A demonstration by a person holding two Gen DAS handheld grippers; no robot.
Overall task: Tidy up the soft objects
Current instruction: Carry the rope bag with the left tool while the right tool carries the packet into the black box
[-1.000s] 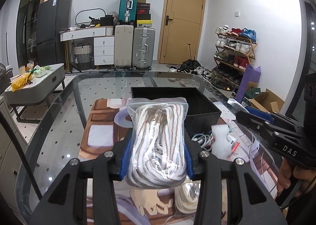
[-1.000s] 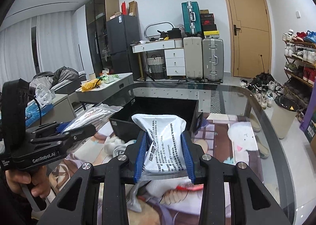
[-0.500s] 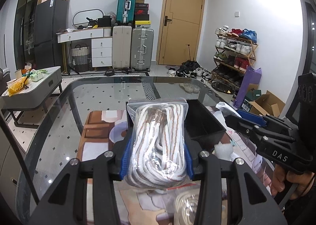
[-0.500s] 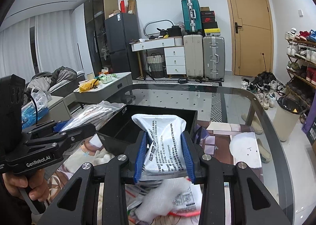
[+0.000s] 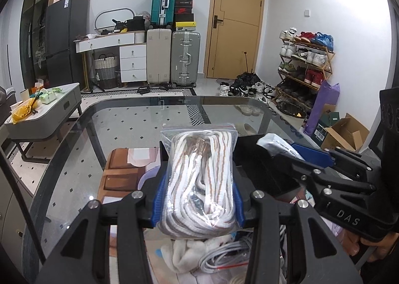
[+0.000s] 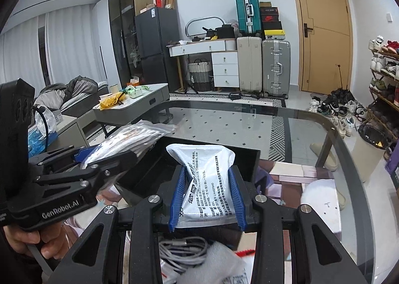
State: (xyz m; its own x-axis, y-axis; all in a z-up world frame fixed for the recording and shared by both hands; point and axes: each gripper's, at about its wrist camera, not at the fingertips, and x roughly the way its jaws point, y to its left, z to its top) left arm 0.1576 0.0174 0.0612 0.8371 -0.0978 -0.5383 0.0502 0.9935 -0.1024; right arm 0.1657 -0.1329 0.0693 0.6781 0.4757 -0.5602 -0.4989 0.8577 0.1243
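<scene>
- Nearest, under my left tongs (image 5: 197, 199): loose soft items lie on the desk, a white cloth bundle (image 5: 184, 256) and a bagged grey cable (image 5: 224, 259), both partly hidden by the tong arms.
- Under my right tongs (image 6: 207, 196) I see a coil of grey cable (image 6: 179, 254) and a piece of white foam wrap (image 6: 217, 264), touching each other.
- The left tongs are clenched on a clear zip bag of white rope (image 5: 199, 181); the blue pads (image 5: 157, 199) press both sides of it, and the bag stands upright, held above the desk.
- The right tongs are clenched on a white printed pouch (image 6: 207, 179), pads (image 6: 177, 196) on both sides; the pouch is lifted, its top against the black bin's interior in my view.
- Each rig shows in the other's camera: the right tongs with the pouch enter from the right in the left view, the left tongs with the rope bag from the left in the right view. The two loads are near each other, apart.
- Just beyond both loads sits the black bin (image 6: 212, 149), open-topped, on the printed mat (image 5: 124, 166). I cannot tell what it contains.
- The glass desk (image 6: 274, 129) extends past the bin.
- Far side: a low grey table (image 5: 47, 114), suitcases (image 5: 184, 59), a wooden door (image 5: 237, 19) and a shoe rack (image 5: 304, 64).
</scene>
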